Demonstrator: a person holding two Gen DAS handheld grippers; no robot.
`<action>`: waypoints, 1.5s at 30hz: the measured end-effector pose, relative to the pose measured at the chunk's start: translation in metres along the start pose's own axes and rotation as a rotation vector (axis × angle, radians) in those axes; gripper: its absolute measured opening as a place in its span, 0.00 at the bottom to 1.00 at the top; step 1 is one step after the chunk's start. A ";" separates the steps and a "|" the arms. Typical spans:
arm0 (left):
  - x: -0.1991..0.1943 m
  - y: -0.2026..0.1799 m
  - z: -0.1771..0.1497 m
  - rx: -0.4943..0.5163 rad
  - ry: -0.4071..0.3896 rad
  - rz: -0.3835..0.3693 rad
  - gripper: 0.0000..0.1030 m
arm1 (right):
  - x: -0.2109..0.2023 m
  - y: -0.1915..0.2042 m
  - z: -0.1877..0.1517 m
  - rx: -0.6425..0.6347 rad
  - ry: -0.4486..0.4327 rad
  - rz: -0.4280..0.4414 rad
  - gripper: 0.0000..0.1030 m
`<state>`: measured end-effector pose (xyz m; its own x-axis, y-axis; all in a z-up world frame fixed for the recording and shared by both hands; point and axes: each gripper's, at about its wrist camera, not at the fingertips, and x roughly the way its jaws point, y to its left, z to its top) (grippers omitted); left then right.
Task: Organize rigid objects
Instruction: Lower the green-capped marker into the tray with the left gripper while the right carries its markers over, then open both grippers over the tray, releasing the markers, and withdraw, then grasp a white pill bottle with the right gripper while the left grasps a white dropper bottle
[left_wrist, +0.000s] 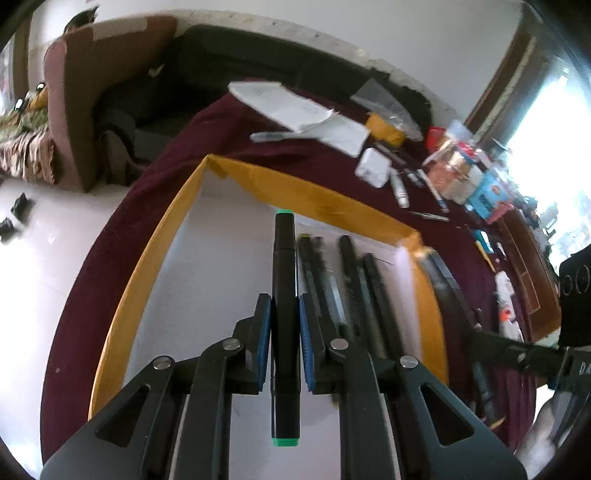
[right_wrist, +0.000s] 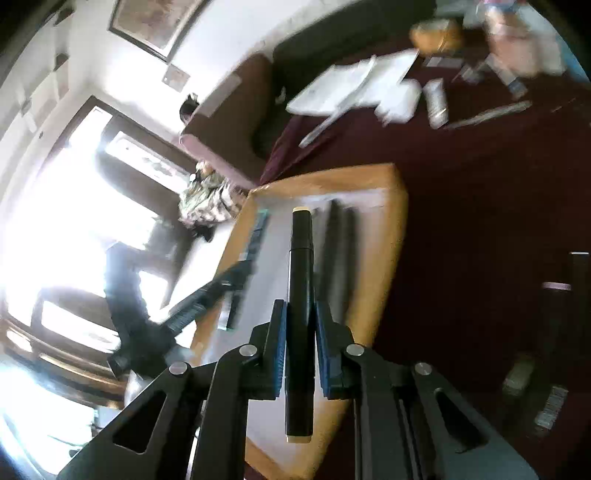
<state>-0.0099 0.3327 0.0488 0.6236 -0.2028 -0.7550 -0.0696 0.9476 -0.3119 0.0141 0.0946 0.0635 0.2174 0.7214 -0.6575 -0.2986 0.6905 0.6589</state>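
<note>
My left gripper (left_wrist: 284, 314) is shut on a black marker with green end caps (left_wrist: 283, 280), held above the white floor of a yellow-rimmed tray (left_wrist: 147, 258). Several black markers (left_wrist: 354, 288) lie side by side in the tray's right part. My right gripper (right_wrist: 300, 325) is shut on a black marker with cream end caps (right_wrist: 301, 295), held over the same tray (right_wrist: 391, 236), where two dark markers (right_wrist: 338, 251) lie. The left gripper and its marker show blurred at the tray's left side in the right wrist view (right_wrist: 221, 284).
The tray sits on a maroon cloth (left_wrist: 207, 147) covering the table. Papers (left_wrist: 295, 107), a white box (left_wrist: 373, 168), pens, tape and packets (left_wrist: 461, 170) are scattered at the far side. A brown sofa (left_wrist: 74, 110) stands beyond the table edge.
</note>
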 end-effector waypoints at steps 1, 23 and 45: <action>0.009 0.005 0.003 -0.013 0.014 0.008 0.12 | 0.016 0.004 0.005 0.013 0.017 0.006 0.13; -0.019 0.041 0.009 -0.197 -0.072 -0.089 0.53 | 0.086 0.038 0.028 -0.049 0.019 -0.099 0.18; -0.068 -0.160 -0.097 -0.108 -0.143 -0.366 0.79 | -0.264 -0.186 -0.066 0.124 -0.472 -0.599 0.96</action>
<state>-0.1170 0.1709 0.0942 0.7240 -0.4784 -0.4970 0.1006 0.7859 -0.6101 -0.0490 -0.2275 0.0906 0.6907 0.1497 -0.7075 0.0955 0.9509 0.2944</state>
